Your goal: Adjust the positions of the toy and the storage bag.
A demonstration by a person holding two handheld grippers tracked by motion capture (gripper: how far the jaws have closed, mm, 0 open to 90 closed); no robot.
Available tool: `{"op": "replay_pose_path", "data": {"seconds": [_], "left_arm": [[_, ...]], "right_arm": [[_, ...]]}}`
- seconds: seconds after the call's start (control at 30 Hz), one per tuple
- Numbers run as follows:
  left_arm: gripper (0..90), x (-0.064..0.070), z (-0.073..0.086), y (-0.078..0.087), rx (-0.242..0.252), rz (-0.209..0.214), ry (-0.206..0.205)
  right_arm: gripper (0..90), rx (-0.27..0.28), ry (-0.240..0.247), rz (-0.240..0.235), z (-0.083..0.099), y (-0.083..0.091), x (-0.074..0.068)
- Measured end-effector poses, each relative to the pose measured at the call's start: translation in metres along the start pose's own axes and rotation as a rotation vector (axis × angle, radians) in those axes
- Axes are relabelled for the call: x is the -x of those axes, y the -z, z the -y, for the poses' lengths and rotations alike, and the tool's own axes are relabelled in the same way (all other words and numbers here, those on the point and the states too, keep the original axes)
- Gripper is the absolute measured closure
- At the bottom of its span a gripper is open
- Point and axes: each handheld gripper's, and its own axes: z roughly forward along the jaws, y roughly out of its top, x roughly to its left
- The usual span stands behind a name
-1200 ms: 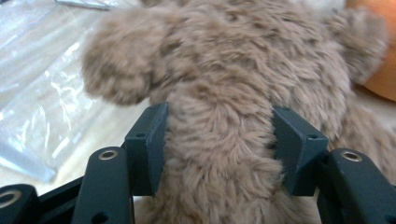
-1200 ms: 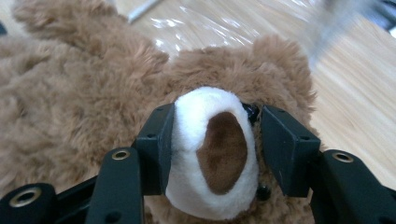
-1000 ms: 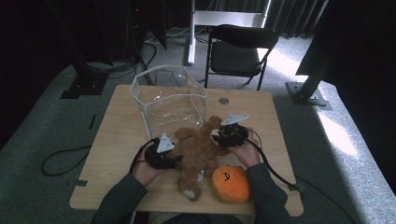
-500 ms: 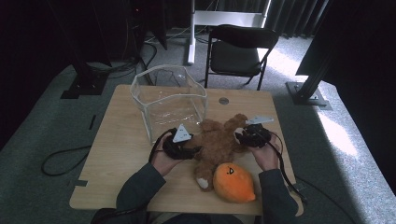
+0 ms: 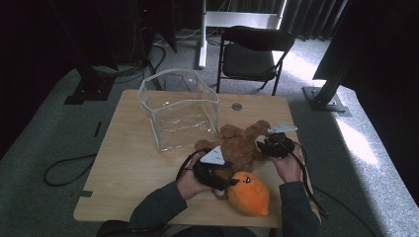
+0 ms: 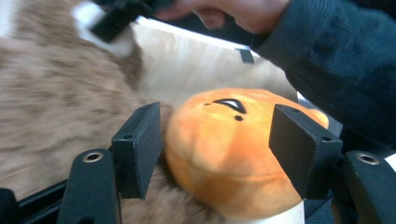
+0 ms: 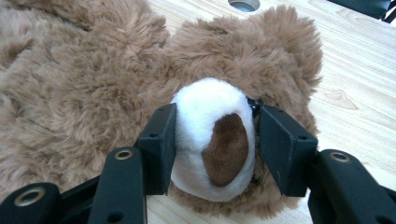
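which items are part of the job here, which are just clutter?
In the job:
- teddy bear, right tongs clamped on its white snout
- orange plush, between the open left tongs
- clear bin, likely the destination

Lying about:
- folding chair
- floor cable

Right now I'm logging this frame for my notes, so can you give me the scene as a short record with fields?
table: light wooden table
teddy bear: brown teddy bear lying on the table beside the box
orange toy: orange plush toy near the front edge, touching the bear
box: clear plastic box, open top, nothing visible inside
left gripper: left gripper, jaws apart on either side of the orange toy
right gripper: right gripper, jaws against the bear's white snout
background: black folding chair
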Motion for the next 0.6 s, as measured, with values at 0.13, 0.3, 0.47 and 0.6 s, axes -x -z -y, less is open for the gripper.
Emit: {"op": "replay_pose_path", "data": {"seconds": [0.13,0.3,0.47,0.6], "left_arm": [[34.4,-0.002,0.005,-0.021,-0.056,0.057,0.039],[45.0,-0.005,0.011,-0.025,-0.077,0.092,0.080],[66.3,-0.002,0.012,-0.022,-0.056,0.107,0.055],[72.1,0.002,0.010,-0.017,-0.041,0.125,0.044]], "right_arm": [[47.7,-0.001,-0.001,-0.006,0.001,0.000,0.001],[47.4,0.003,-0.005,-0.012,0.003,0.000,0.001],[47.1,0.004,-0.010,-0.014,0.003,-0.001,0.001],[46.8,0.004,-0.009,-0.018,0.003,-0.001,0.002]]}}
